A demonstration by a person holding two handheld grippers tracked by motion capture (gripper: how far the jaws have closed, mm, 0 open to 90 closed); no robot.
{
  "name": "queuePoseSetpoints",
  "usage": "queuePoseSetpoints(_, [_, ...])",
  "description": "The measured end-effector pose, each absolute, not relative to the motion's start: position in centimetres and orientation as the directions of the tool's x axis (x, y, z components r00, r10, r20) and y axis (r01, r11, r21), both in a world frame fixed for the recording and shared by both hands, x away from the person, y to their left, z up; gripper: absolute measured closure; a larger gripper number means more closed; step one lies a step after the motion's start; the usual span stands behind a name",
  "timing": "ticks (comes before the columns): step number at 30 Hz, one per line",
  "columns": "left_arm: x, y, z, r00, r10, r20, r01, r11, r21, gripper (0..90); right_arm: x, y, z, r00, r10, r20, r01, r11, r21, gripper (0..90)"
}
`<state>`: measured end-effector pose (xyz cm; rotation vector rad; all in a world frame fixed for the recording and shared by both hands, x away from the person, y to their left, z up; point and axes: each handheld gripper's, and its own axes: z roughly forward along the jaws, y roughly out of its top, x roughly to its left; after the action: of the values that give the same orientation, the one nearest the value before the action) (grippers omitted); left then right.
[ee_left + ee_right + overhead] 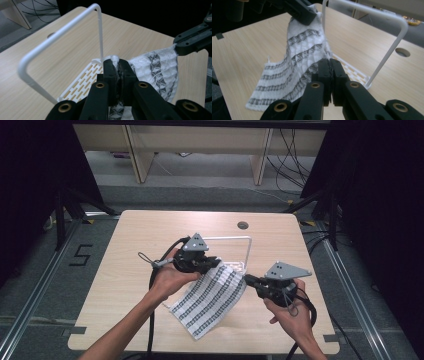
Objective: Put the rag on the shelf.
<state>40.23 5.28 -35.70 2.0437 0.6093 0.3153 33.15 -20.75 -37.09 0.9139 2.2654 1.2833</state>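
The left gripper (216,262) pinches one corner of the cloth (212,297), the right gripper (248,280) another. The cloth hangs between them, its lower end on the table (135,245), hiding part of the white rack (248,251).

Knitted white cloth (212,297) with rough texture, smooth plastic rack (60,35), matt wood-grain table (150,230)
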Motion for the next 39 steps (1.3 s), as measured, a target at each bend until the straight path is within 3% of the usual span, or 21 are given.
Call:
queuePoseSetpoints(17, [39.7,6.8,-30.6,0.803,0.596,-0.028,0.251,-0.294,0.923,85.8,36.5,-20.6,-29.8,-0.686,0.722,-0.092,0.241,0.345,0.907,89.0])
queuePoseSetpoints(39, [42.7,6.2,-26.9,0.75,0.659,-0.054,0.237,-0.192,0.952,85.7,40.5,-20.5,-24.6,-0.639,0.76,-0.115,0.196,0.306,0.932,89.0])
